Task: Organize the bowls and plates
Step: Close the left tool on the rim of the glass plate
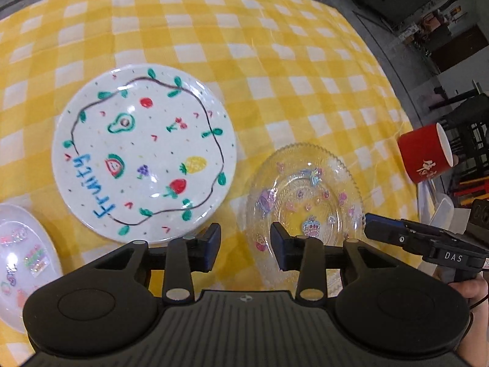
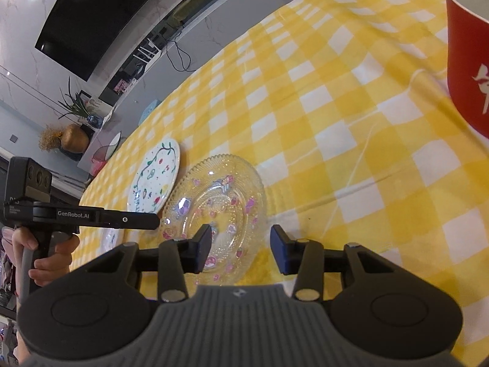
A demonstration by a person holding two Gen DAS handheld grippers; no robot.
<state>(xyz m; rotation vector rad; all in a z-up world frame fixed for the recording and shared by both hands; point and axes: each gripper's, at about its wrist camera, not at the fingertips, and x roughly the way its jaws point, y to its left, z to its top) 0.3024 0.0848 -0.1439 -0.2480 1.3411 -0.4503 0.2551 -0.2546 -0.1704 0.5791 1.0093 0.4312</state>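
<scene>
Both claws hover spread and empty over a yellow-and-white checked tablecloth [image 1: 275, 61].

Left claw [image 1: 246, 249] stands wide with nothing between its blue pads; the right claw [image 2: 241, 249] is equally wide and holds nothing. Ahead and to the left of the left claw lies a large round white ceramic plate painted with fruit and the word "Fruity" [image 1: 143, 153]. Just ahead of both claws, under the right claw's left finger, sits a clear round glass plate with a scalloped rim and pastel stickers [image 2: 217, 211], just beside the white plate. Far left of the left claw rests a translucent sticker-covered dish [image 1: 21, 257], partly cut off. Right of the right claw stands a red cylindrical mug with white lettering [image 2: 467, 61].
</scene>
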